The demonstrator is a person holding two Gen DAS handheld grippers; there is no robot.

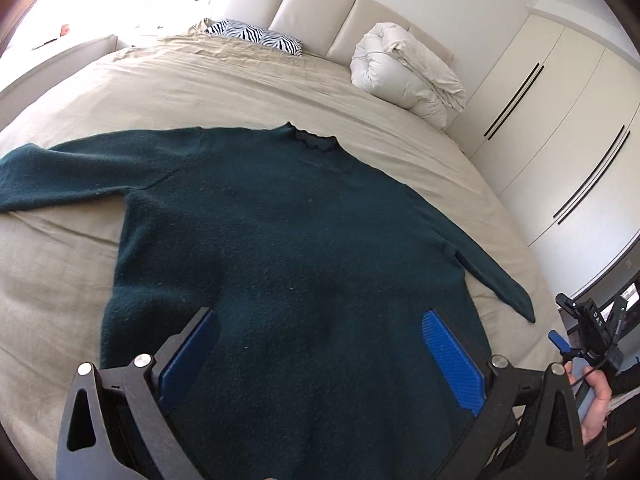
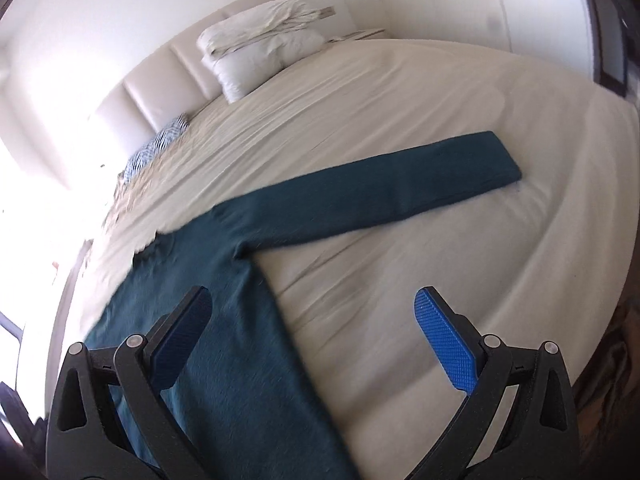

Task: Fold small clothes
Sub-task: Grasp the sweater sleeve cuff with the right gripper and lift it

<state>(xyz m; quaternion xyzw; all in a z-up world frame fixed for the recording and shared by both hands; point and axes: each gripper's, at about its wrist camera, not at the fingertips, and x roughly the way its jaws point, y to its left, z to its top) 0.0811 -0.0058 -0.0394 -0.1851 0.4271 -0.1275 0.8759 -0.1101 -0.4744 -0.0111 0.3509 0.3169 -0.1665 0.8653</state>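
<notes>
A dark teal sweater [image 1: 280,232] lies flat on the bed, collar away from me, both sleeves spread out. My left gripper [image 1: 320,320] is open and empty above the sweater's lower hem, its blue pads [image 1: 450,360] wide apart. In the right wrist view the sweater's body [image 2: 240,360] runs under the left finger and its right sleeve [image 2: 400,192] stretches out across the sheet. My right gripper [image 2: 316,300] is open and empty above the sweater's right side edge. The right gripper [image 1: 560,344] also shows at the far right of the left wrist view.
The bed has a beige sheet [image 1: 200,88]. A rolled white duvet [image 1: 408,72] and a zebra-print pillow [image 1: 256,36] lie at the padded headboard [image 1: 316,4]. White wardrobe doors [image 1: 560,120] stand to the right of the bed.
</notes>
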